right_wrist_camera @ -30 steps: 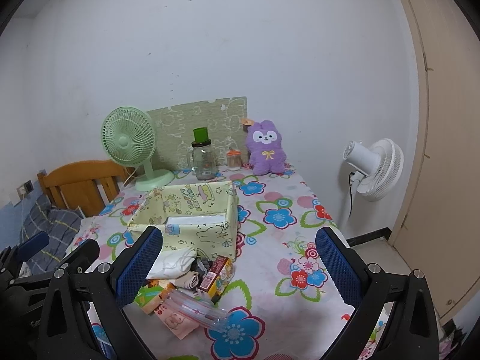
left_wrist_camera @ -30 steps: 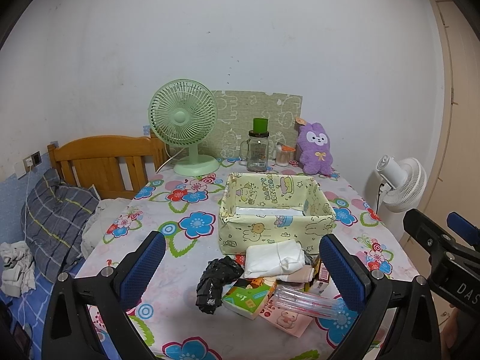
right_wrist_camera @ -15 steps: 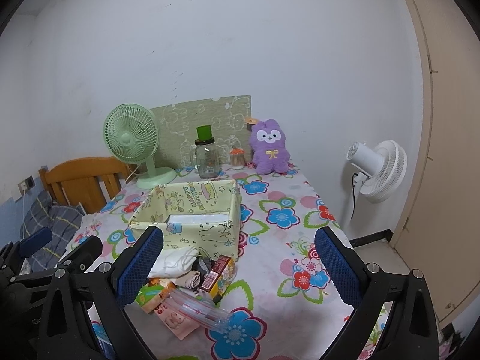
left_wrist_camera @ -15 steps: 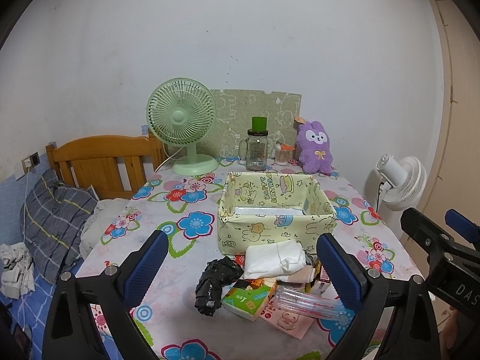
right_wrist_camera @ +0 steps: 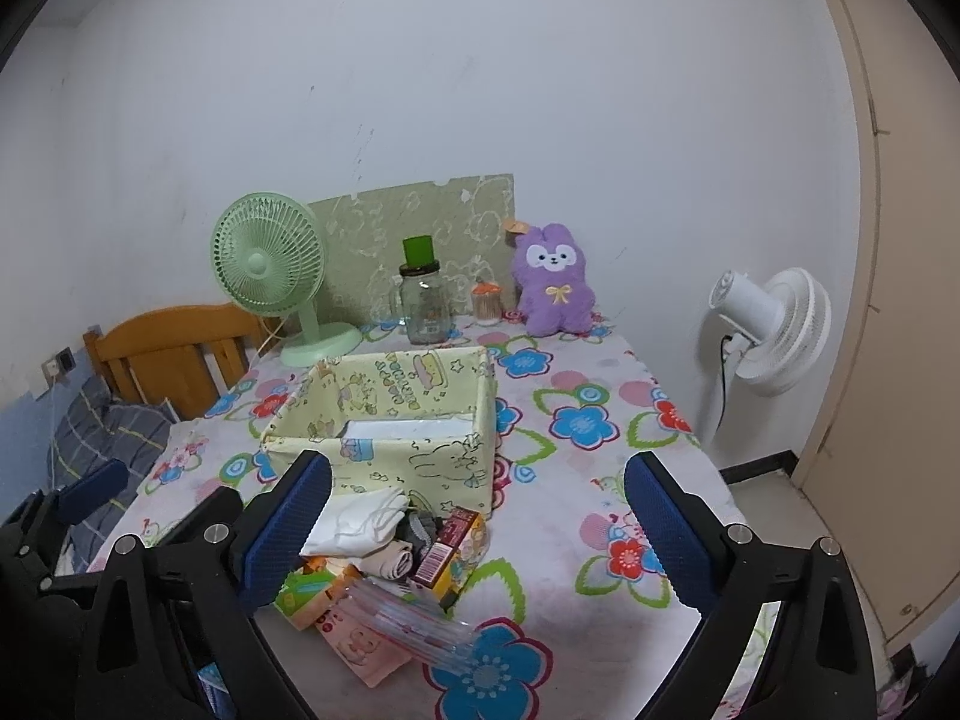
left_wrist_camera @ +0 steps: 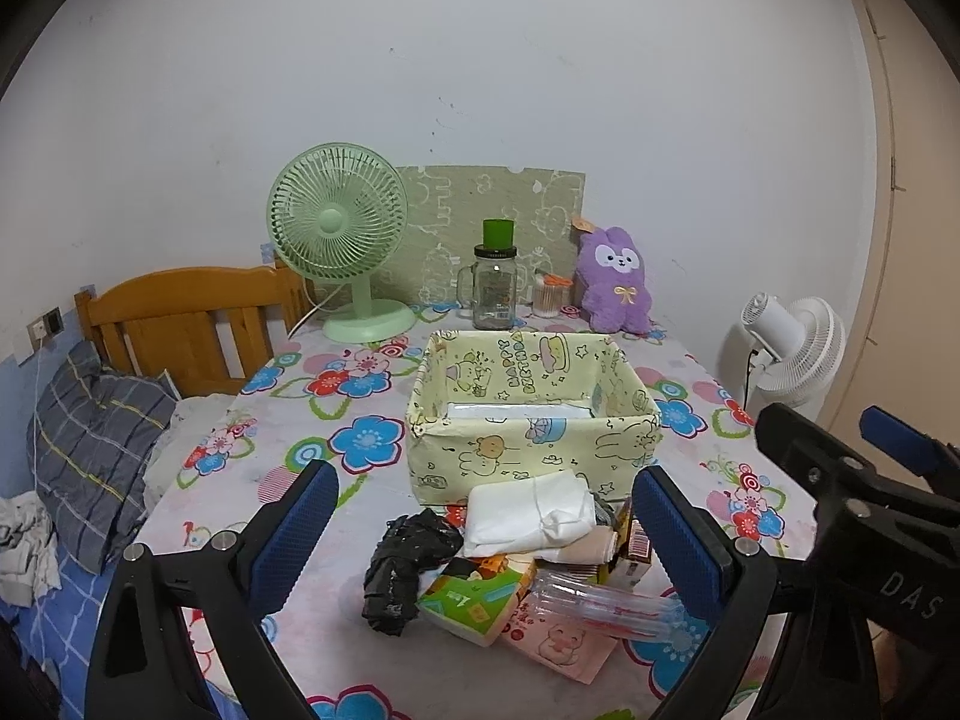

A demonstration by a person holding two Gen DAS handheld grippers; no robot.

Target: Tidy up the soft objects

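Soft items are sitting in a heap at the near edge of the table (left_wrist_camera: 288, 420), directly in front of the fabric box (left_wrist_camera: 531, 420). On top I am seeing a white folded cloth (left_wrist_camera: 528, 510), with a black crumpled bag (left_wrist_camera: 402, 558) just beside it on its left and a rolled beige cloth (left_wrist_camera: 591, 546) tucked under its right side. Mixed in with them are harder things: a green carton (left_wrist_camera: 474, 594), a small red-and-yellow box (right_wrist_camera: 447, 552), a clear plastic tube (left_wrist_camera: 594, 603) and a pink card (left_wrist_camera: 558, 642).

The box is standing open; only a flat white liner is showing at its bottom, so I am judging that nothing has gone in yet.

My left gripper (left_wrist_camera: 483, 534) is hovering above the heap with its jaws spread wide and holding nothing. My right gripper (right_wrist_camera: 477, 525) is hovering to the right of the heap, jaws equally spread and empty.

Compared with a second ago, both views are sitting marginally closer and lower over the table, and nothing in the heap has shifted. I am reading that as the approach only beginning, with the white cloth as the likeliest first pick.

Further back, a green fan (left_wrist_camera: 336, 228), a glass jar (left_wrist_camera: 495, 288) and a purple plush rabbit (left_wrist_camera: 615, 279) are standing along the wall, well apart from the heap.
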